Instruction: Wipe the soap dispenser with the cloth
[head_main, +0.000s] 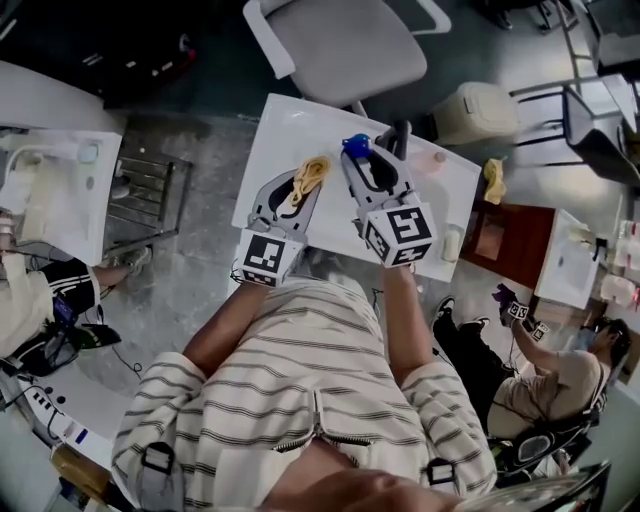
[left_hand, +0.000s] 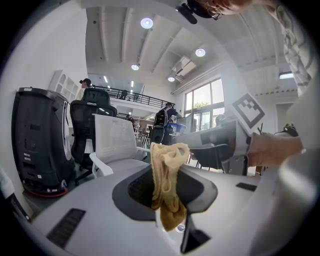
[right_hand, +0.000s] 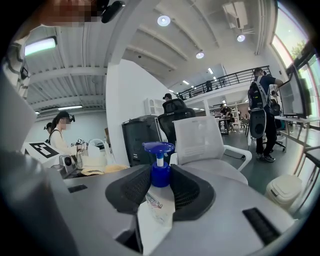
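Your right gripper (head_main: 368, 160) clamps the soap dispenser (right_hand: 159, 175) upright above the desk (head_main: 290, 130); left gripper (head_main: 303, 185) pinches the cloth (left_hand: 167, 180) alongside, ready for wiping.

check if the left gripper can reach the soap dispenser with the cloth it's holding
Probably yes. The left gripper grips the yellow cloth, and the right gripper holds the soap dispenser close beside it above the white table; nothing stands between them in the head view.
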